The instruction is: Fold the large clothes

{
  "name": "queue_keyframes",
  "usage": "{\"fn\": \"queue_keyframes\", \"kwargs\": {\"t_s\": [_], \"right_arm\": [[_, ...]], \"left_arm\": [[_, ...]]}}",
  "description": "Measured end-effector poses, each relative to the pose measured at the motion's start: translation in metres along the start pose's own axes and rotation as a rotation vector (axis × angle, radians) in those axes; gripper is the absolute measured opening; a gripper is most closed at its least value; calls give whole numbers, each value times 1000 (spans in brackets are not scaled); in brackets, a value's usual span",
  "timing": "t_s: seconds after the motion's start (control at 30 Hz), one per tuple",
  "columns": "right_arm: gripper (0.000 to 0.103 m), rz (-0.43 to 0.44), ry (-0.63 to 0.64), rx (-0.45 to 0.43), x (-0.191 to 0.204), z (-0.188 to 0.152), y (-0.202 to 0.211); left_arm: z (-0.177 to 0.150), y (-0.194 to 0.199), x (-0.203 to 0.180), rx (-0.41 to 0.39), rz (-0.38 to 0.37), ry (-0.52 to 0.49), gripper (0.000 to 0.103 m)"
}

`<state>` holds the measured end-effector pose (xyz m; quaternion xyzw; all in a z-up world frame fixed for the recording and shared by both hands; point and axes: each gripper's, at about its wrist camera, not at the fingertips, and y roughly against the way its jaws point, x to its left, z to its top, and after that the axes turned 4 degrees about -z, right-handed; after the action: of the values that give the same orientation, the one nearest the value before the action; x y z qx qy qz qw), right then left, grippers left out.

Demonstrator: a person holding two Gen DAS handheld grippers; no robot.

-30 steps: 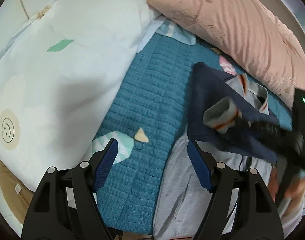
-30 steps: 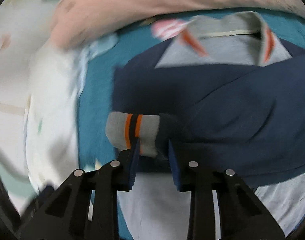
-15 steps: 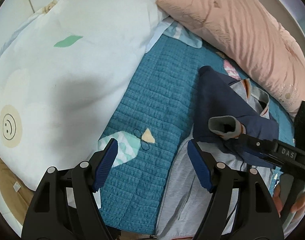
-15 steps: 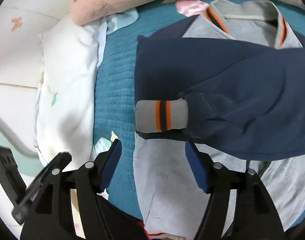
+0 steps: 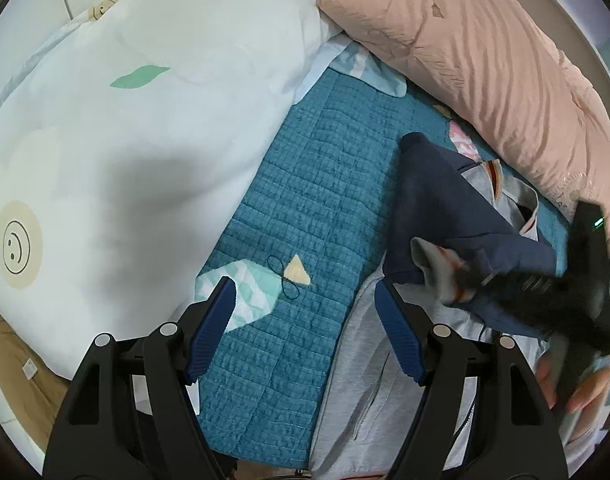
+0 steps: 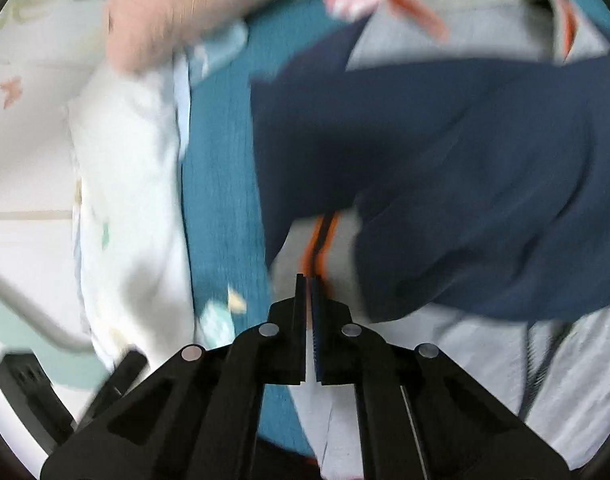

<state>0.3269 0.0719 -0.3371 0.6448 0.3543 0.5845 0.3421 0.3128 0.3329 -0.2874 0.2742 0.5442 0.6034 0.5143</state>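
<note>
One navy sleeve (image 6: 445, 152) of grey-bodied jacket (image 5: 369, 376) folded across; body fold left. Right gripper (image 6: 308, 280) fingers together at striped cuff (image 6: 321, 240), left gripper (image 5: 305, 312) fingers apart, empty.

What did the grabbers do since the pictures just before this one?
The right gripper, whose jaws stood wide open half a second ago, dropped onto the grey striped cuff and snapped its jaws shut there. The left gripper stayed open and still over the teal quilt. The pillows did not move.

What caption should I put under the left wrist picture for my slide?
Open left tool hangs over a teal quilt while the right tool grips the jacket's grey cuff.
</note>
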Motion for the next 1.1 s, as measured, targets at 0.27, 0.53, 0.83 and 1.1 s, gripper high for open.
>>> {"fn": "queue_keyframes", "kwargs": {"t_s": [0.27,0.53,0.83,1.1], "right_arm": [[6,-11,50,13,6,-12,4],[79,-213,105,-69,25,24,13],[34,-438,151,-5,23,31,-51],[8,-234,-6,-96,-10,35,5]], "left_arm": [[1,-2,1,-1,10,-7,73],[1,-11,-1,20,-9,10,73],[-1,-18,8,38,13,21,73],[4,-9,3,21,24,11,73]]}}
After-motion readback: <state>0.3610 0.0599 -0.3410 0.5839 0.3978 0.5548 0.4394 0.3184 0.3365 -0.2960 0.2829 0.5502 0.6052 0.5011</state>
